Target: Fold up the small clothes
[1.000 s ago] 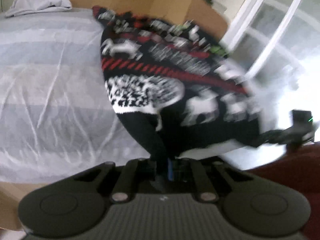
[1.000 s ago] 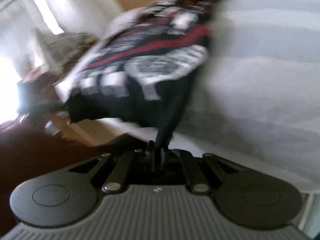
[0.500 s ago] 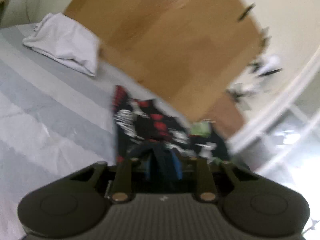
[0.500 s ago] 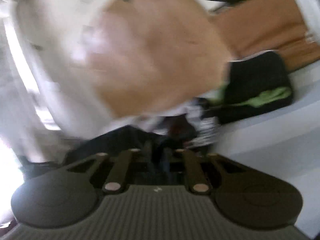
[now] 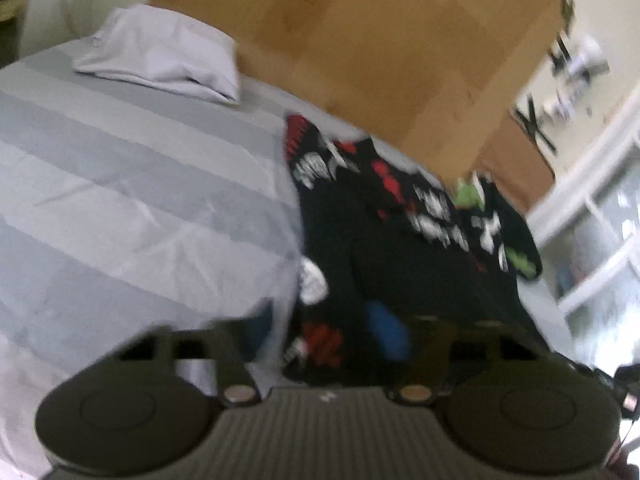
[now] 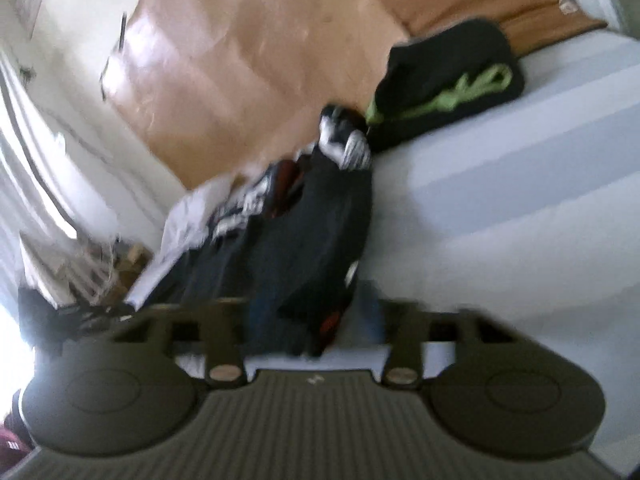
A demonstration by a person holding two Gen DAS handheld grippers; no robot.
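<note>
1. Grey-striped bedsheet — spread wide.
2. Black patterned sweater — heaped on the right of the sheet, a black-and-green garment beyond.
3. Left gripper, right gripper: spread apart over the sweater's near edge, gripping nothing.

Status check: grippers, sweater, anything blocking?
Left gripper and right gripper open. Patterned sweater down on striped bed. Black-green garment beside it.
</note>
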